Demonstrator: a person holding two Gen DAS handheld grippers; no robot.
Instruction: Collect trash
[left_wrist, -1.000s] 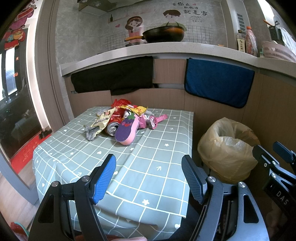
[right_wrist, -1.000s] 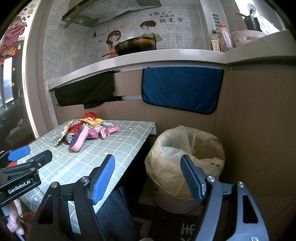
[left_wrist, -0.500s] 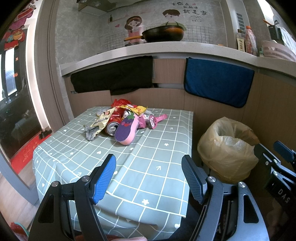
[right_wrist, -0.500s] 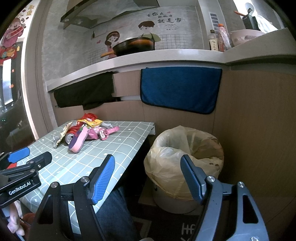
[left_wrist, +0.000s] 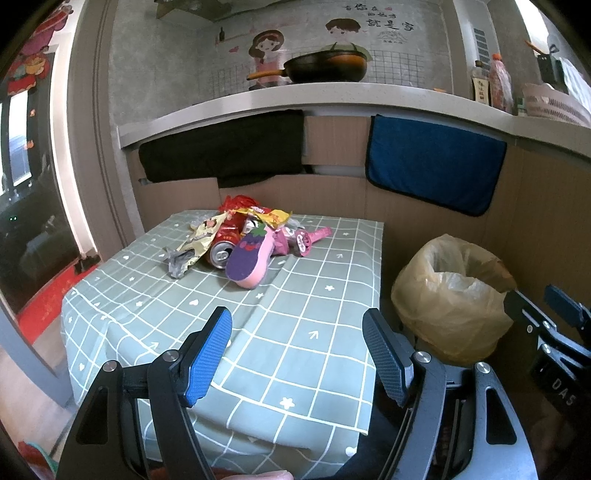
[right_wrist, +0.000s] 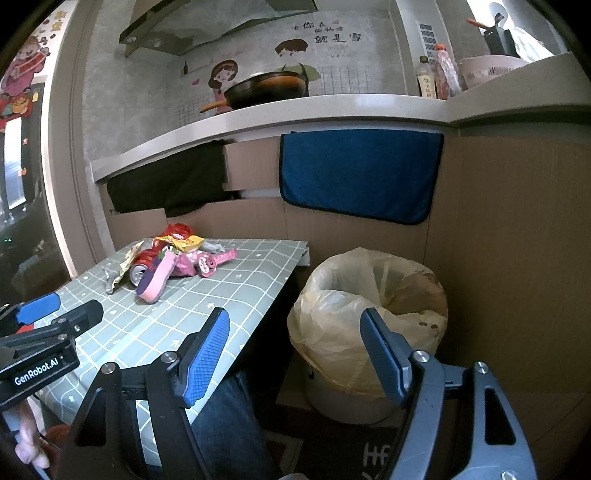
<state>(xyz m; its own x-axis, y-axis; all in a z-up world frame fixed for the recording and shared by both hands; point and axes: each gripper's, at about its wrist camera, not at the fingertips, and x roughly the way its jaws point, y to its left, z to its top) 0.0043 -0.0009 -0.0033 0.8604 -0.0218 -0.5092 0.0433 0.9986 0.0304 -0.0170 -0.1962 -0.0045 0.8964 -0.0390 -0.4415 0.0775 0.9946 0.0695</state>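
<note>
I note the trash pile (left_wrist: 251, 240) on the surface (left_wrist: 295, 332), far end; lined bin (left_wrist: 450, 295) stands right of it, on the floor.

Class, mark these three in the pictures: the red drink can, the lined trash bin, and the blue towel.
red drink can (left_wrist: 221, 254), left wrist view, on its silver top end.
lined trash bin (right_wrist: 332, 321), right wrist view, on the bag's front wall.
blue towel (right_wrist: 358, 173), right wrist view, on the cloth's middle.

left gripper (left_wrist: 297, 352): matt black frame, blue dimpled pads | table (left_wrist: 314, 332) beneath it: smooth checked cloth, creased | can (left_wrist: 223, 249) ahead: glossy red metal | wrappers (left_wrist: 199, 242): crinkled foil | bin liner (right_wrist: 351, 314) past right gripper (right_wrist: 295, 354): thin translucent plastic
</note>
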